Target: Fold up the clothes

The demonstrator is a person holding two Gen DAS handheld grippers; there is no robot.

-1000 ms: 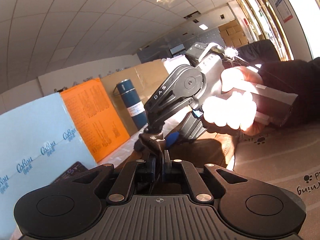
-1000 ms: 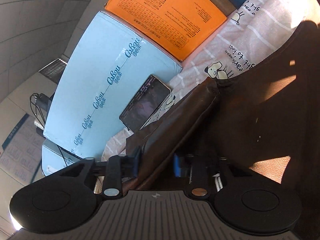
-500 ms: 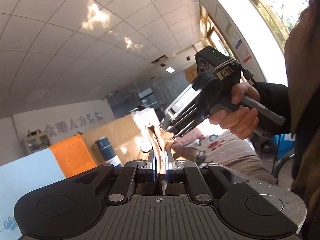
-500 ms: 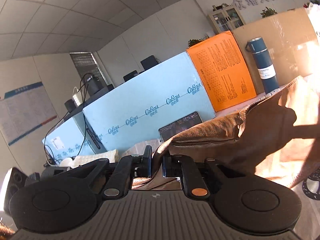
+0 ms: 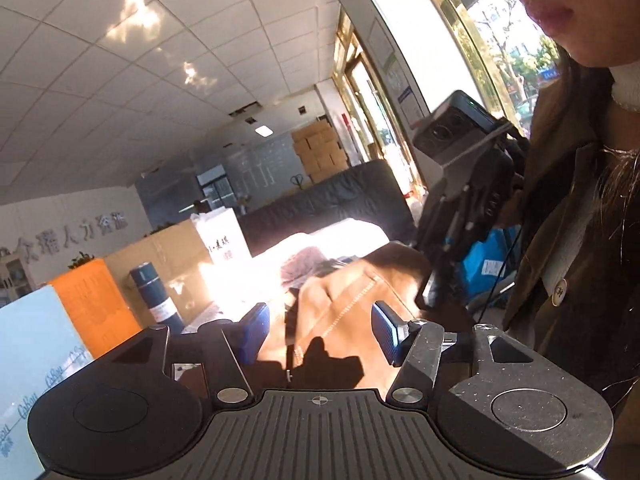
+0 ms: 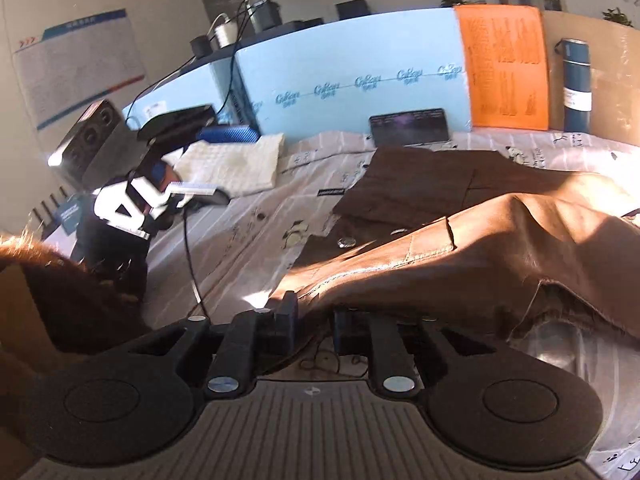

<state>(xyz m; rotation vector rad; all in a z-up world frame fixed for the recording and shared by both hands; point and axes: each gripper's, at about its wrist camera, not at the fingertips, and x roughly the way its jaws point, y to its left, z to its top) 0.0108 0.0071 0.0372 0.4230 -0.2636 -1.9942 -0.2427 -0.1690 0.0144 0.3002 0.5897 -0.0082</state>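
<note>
Here the brown garment [image 6: 460, 264] lies rumpled, stitched hem between both opening hand-held grippers, neither clamping.

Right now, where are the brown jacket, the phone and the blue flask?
Brown jacket [image 6: 500, 248]: right wrist view, sunlit folded panel.
Phone [image 6: 409, 127]: right wrist view, middle of its dark screen.
Blue flask [image 6: 576, 80]: right wrist view, its body above the label.

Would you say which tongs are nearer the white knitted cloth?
Left. Left tongs, opening empty, hover beside the cloth; right tongs, opening around the brown jacket hem, are farther off.
</note>
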